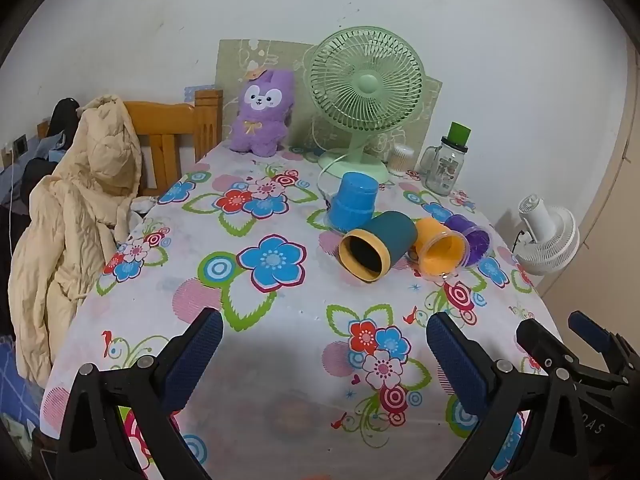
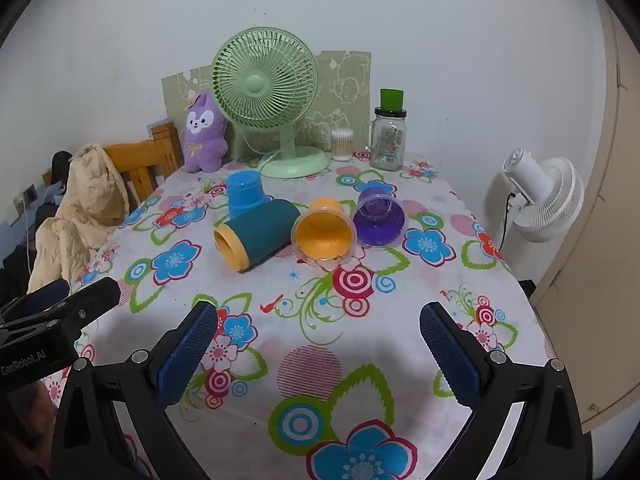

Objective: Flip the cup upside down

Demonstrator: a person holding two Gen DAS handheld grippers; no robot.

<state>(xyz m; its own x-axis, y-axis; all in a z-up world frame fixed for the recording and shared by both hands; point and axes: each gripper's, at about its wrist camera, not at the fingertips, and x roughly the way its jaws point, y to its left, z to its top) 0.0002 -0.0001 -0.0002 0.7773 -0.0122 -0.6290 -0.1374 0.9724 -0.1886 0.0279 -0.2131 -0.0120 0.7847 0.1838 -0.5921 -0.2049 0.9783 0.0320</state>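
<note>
Several cups sit mid-table on the floral cloth. A blue cup (image 1: 354, 202) (image 2: 245, 195) stands upside down. A teal cup with a yellow rim (image 1: 378, 246) (image 2: 256, 234) lies on its side, mouth toward me. An orange cup (image 1: 440, 246) (image 2: 324, 232) and a purple cup (image 1: 472, 236) (image 2: 379, 216) also lie on their sides. My left gripper (image 1: 324, 344) is open and empty over the near table edge. My right gripper (image 2: 318, 338) is open and empty, well short of the cups. The right gripper also shows in the left wrist view (image 1: 560, 336).
A green desk fan (image 1: 366, 96) (image 2: 266, 92), purple plush toy (image 1: 262, 114) (image 2: 204, 136), glass jar with green lid (image 1: 446, 160) (image 2: 389, 136) and cotton swab tub (image 2: 343, 144) stand at the back. A chair with a beige jacket (image 1: 76, 216) is left. A white fan (image 2: 538, 196) stands right.
</note>
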